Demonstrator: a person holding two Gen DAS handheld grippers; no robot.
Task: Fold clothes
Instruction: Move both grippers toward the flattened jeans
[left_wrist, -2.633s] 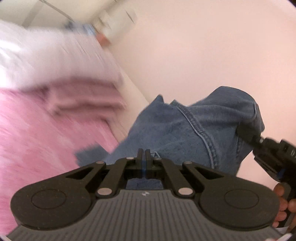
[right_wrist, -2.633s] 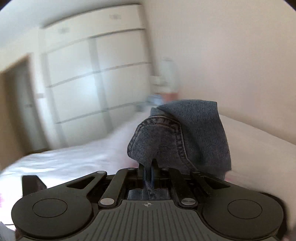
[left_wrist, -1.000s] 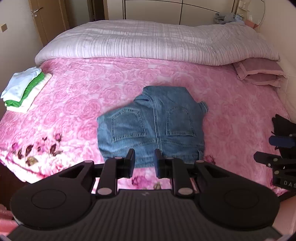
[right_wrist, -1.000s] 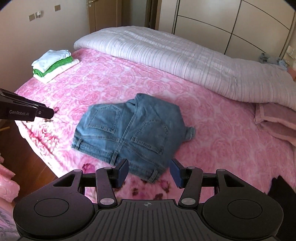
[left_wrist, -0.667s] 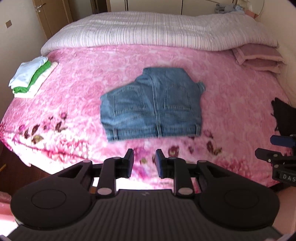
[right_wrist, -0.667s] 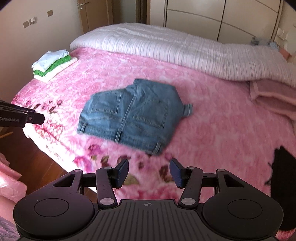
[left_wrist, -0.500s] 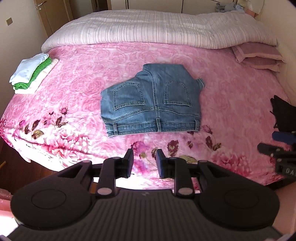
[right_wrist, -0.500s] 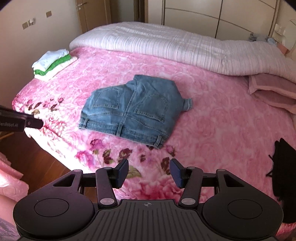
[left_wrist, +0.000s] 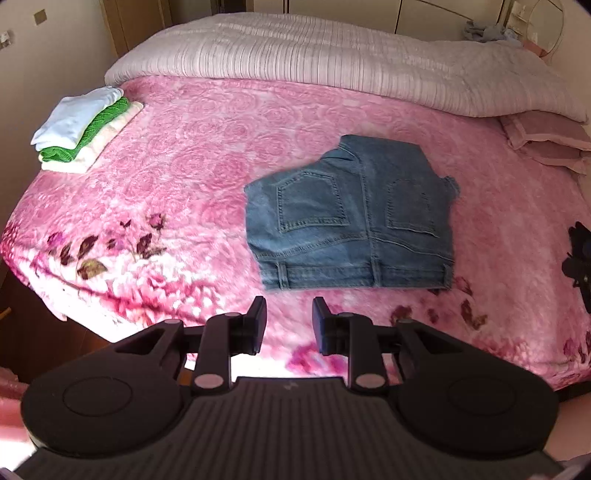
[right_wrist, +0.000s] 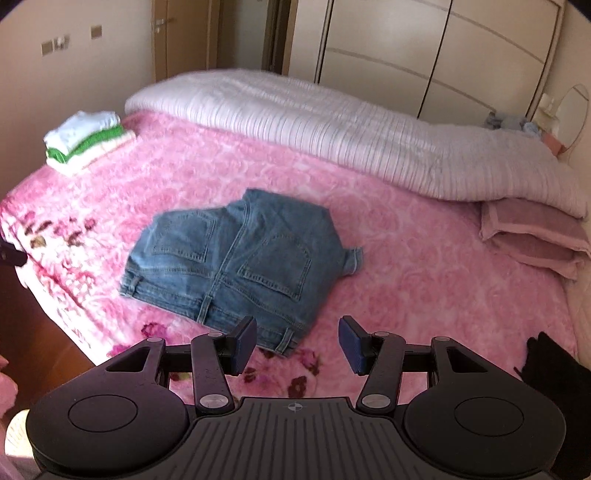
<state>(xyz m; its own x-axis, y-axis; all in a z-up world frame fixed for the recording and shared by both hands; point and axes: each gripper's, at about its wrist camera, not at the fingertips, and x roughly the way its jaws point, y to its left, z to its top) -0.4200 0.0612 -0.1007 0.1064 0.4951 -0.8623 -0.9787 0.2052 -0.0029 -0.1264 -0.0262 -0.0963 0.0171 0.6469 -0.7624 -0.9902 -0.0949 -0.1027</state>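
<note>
Jeans (left_wrist: 354, 218) lie folded mid-frame on bed (left_wrist: 192, 177); both grippers (left_wrist: 289, 325) (right_wrist: 297, 343) open, empty; stack (left_wrist: 83, 129) upper left.

Folded jeans (left_wrist: 354, 218): blue denim, visible stitching. Blanket (left_wrist: 192, 177): plush pink fabric, embossed. Left gripper (left_wrist: 289, 325): matt black plastic.

1. A pink floral blanket (left_wrist: 207, 173) covered the bed.
2. A striped white quilt (right_wrist: 332, 129) lay rolled along its far side.
3. Pale wardrobe doors (right_wrist: 424, 48) stood behind.
4. A dusty-pink folded pillow (right_wrist: 535, 236) lay beside the quilt.
</note>
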